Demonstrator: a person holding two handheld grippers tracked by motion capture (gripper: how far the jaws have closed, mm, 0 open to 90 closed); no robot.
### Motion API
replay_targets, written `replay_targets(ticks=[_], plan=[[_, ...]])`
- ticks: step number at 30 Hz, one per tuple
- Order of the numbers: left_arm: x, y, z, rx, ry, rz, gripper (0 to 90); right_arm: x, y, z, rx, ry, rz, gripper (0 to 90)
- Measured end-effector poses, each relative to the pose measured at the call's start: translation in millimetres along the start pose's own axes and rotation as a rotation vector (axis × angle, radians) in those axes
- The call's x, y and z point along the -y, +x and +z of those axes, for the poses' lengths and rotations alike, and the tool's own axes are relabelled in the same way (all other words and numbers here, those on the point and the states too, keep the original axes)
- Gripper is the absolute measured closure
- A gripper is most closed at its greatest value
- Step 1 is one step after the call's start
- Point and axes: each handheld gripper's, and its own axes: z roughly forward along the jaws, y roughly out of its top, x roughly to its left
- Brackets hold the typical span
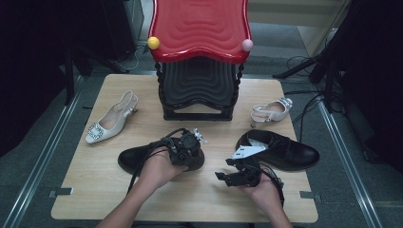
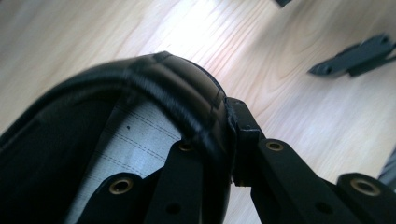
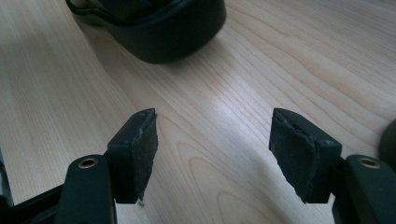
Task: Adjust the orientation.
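Pale wooden table (image 1: 95, 190) carries a glossy black leather shoe (image 1: 138, 156) with a light, seemingly stitched lining. Left gripper (image 2: 231, 135) is clamped on its heel rim. Right gripper (image 3: 212, 149) has its jaws wide apart.

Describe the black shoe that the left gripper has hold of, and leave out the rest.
The black shoe lies on the wooden table, left of centre, toe pointing left. It looks like smooth, slightly glossy leather with a padded, stitched collar and a pale lining inside. The left gripper is shut on the rim at its heel end: one of its fingers sits inside against the lining, the other outside the back of the shoe. Whether the sole rests flat or is slightly lifted cannot be told.
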Motion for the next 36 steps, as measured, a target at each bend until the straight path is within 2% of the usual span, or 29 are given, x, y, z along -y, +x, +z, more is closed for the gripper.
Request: replay_targets(ticks=[3,4,8,12,13,14,15,17,22,23,24,25,31,36], plan=[[-6.9,-0.9,8.3,0.051,-0.020,-0.007,84.9,2.1,0.1,-1.6,0.007,0.002,0.006,33.5],[-10.8,-1.9,14.7,0.052,-0.003,0.003,84.7,4.1,0.3,-3.2,0.014,0.001,0.011,33.5],[-14.1,-3.3,22.6,0.040,0.029,0.028,84.2,8.3,1.0,-5.6,0.024,0.006,0.022,33.5],[-15.3,-4.5,26.7,0.030,0.034,0.038,82.9,11.1,0.6,-8.1,0.030,-0.002,0.039,33.5],[-14.9,-3.9,26.8,0.038,0.022,0.036,82.3,11.5,0.6,-8.9,0.029,-0.005,0.045,33.5],[-13.9,-1.7,26.1,0.061,-0.004,0.027,77.6,12.9,0.6,-10.5,0.035,-0.008,0.050,33.6],[-13.1,0.0,25.7,0.076,-0.025,0.000,77.6,12.9,0.6,-10.5,0.035,-0.008,0.050,33.6],[-11.8,1.4,23.0,0.090,-0.046,-0.012,74.4,14.2,0.9,-11.2,0.037,-0.005,0.048,33.8],[-5.7,2.3,2.9,0.107,-0.116,0.003,65.0,14.0,2.9,-10.7,0.042,-0.010,0.059,33.9],[-3.6,3.2,-2.1,0.115,-0.124,0.002,61.3,13.4,4.1,-10.5,0.042,-0.014,0.059,33.7],[-1.1,4.0,-7.1,0.113,-0.132,0.002,53.2,12.2,6.3,-10.7,0.042,-0.024,0.058,33.9],[1.9,4.5,-11.3,0.107,-0.145,-0.004,50.4,11.4,7.2,-10.8,0.044,-0.027,0.059,34.2],[23.5,12.3,-37.0,0.116,-0.215,-0.031,41.0,2.1,9.6,-10.3,0.047,-0.043,0.048,35.1],[43.5,19.1,-50.4,0.108,-0.239,-0.057,38.5,-6.7,9.9,-12.7,0.059,-0.068,0.056,35.4]])
